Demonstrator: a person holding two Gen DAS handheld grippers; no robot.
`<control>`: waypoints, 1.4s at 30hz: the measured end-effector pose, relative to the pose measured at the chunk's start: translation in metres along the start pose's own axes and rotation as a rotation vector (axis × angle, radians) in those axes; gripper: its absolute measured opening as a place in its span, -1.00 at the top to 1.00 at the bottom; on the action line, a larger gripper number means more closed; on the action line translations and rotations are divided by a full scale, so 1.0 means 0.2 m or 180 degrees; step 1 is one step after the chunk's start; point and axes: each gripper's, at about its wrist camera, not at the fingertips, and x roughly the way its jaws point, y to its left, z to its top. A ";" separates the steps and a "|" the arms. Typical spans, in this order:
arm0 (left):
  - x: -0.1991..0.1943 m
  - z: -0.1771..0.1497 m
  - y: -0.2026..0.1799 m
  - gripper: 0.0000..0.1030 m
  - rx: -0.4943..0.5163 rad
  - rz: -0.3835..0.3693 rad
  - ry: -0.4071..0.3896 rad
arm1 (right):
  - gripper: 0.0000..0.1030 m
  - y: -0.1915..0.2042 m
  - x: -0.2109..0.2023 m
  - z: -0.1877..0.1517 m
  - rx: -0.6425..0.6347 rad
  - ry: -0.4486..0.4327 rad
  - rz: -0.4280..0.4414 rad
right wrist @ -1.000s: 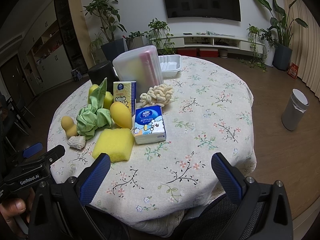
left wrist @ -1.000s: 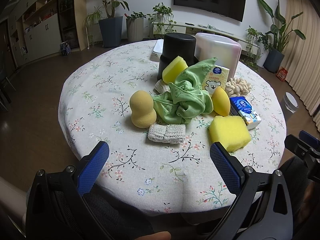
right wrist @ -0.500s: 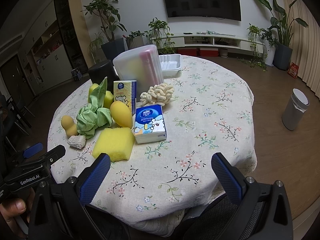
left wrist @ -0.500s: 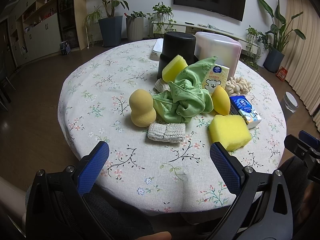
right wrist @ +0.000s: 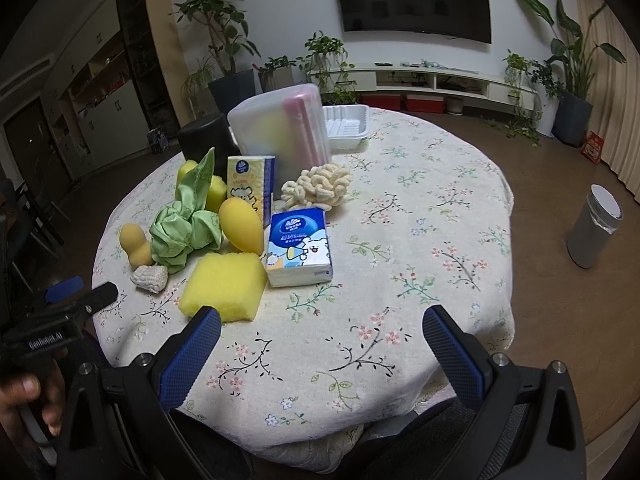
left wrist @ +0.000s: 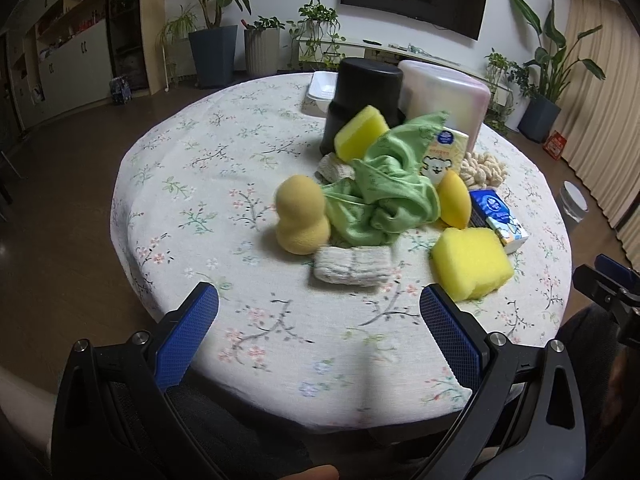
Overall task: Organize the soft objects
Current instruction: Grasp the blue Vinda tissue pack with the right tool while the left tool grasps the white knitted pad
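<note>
Fingers spread wide on both my grippers, left gripper (left wrist: 318, 336) and right gripper (right wrist: 320, 356), neither holding anything, both hovering at the near edge of the round bench with its floral cloth (right wrist: 420, 208).

From the left wrist view, the soft things cluster past centre, toward one o'clock. A crumpled green cloth (left wrist: 384, 192) sits in the middle of the heap. At its nine o'clock stands a tan gourd-shaped sponge (left wrist: 300, 220), touching it. A folded white knitted cloth (left wrist: 352, 266) lies at the six o'clock side, just beside the gourd. A square yellow sponge (left wrist: 470, 262) lies at four o'clock, nearest my right finger pad. A yellow teardrop sponge (left wrist: 454, 200) stands at three o'clock, beside a blue tissue pack (left wrist: 498, 218). Behind them rise a black cylinder (left wrist: 366, 96) and a translucent plastic box (left wrist: 444, 98).
</note>
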 end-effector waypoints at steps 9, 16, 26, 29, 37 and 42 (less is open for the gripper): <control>0.08 0.02 -0.01 -0.98 0.0188 -0.0265 0.0171 | -1.00 0.06 0.16 0.06 -0.0142 0.0260 0.0242; 0.19 0.03 -0.07 -0.96 0.0253 -0.0318 0.0394 | -1.00 -0.02 0.29 0.20 -0.0069 0.0420 0.0178; 0.29 0.05 -0.08 -0.96 0.0235 -0.0351 0.0555 | -0.85 0.00 0.45 0.22 -0.0181 0.0680 0.0270; 0.30 0.07 -0.08 -0.96 0.0207 -0.0359 0.0565 | -0.85 -0.02 0.48 0.24 -0.0161 0.0703 0.0304; 0.32 0.08 -0.08 -0.96 0.0160 -0.0296 0.0551 | -0.82 -0.04 0.53 0.29 -0.0182 0.0718 0.0277; 0.32 0.07 -0.10 -0.96 0.0211 -0.0180 0.0532 | -0.70 -0.09 0.55 0.31 -0.0059 0.0788 0.0344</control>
